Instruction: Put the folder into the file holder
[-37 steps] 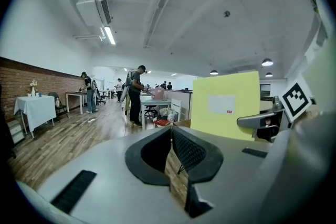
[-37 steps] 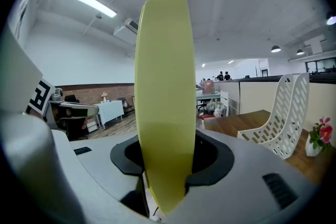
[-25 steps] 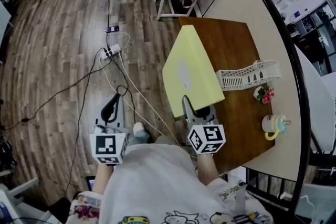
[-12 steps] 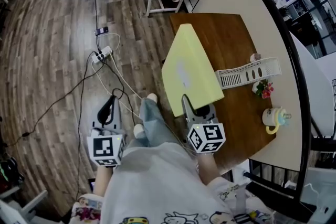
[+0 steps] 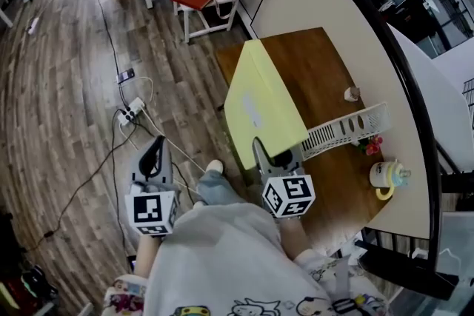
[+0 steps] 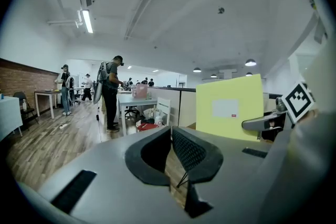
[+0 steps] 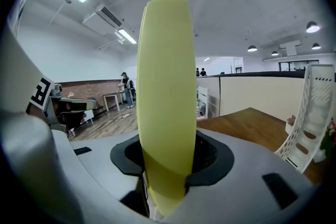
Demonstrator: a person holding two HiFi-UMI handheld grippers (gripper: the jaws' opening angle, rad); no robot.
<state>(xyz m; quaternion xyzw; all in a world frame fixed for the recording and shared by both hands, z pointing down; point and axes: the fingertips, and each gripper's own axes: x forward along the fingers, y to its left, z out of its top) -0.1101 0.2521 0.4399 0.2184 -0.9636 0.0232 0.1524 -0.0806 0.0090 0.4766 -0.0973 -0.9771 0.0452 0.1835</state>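
Folder (image 5: 261, 106) on edge, long axis forward

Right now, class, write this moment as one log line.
right claw: shut on folder | left claw: shut, empty | folder: not in file holder

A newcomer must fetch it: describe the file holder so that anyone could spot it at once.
Start at the brown wooden table. Toward its right side lies the file holder, next to a pot of pink flowers and a yellow-handled cup. It alone is long, white and perforated, with oval cut-outs.
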